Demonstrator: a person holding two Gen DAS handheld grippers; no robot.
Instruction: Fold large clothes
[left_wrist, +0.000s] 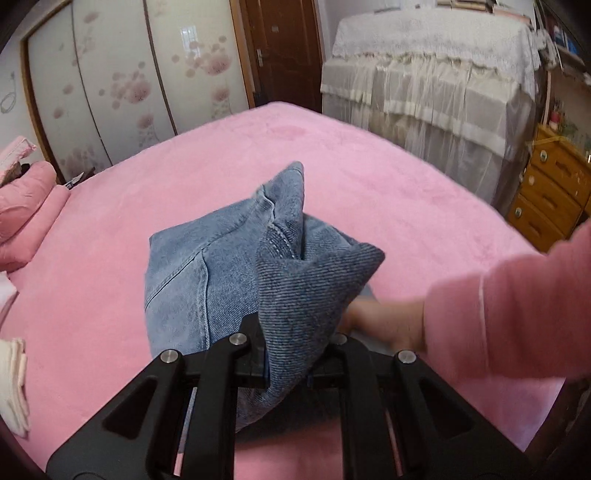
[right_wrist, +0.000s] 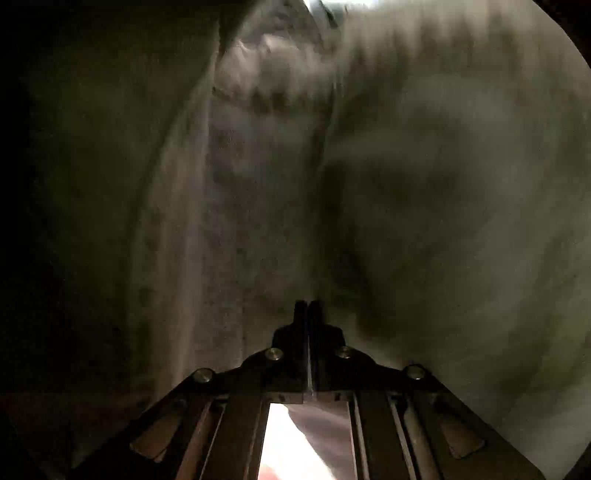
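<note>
Denim is the working material: the jeans (left_wrist: 221, 266) lie bunched in a partly folded bundle on the pink bedspread (left_wrist: 388, 184), near the front edge of the bed and roughly central in the left wrist view. I hold one thick fold of them in the left gripper (left_wrist: 286, 354); its jaws are narrow and clamped on the cloth, which rises between them and hides the tips. I judge this grip keeps the upper layer lifted so the fold can be laid over the rest.

My right hand (left_wrist: 384, 325), in a pink sleeve (left_wrist: 517, 314), reaches in from the right and sits low beside the bundle, touching the cloth. The right gripper (right_wrist: 307, 304) has its jaws pressed together with nothing visible between them. Its camera sees only dark, blurred fabric close on all sides, so I judge it is tucked under or inside the garment to support a layer; I cannot tell which.

Farther out, pink pillows (left_wrist: 22, 206) lie at the left, a lace-covered cabinet (left_wrist: 443, 92) stands beyond the bed, and a wooden drawer unit (left_wrist: 550, 184) stands at the right.
</note>
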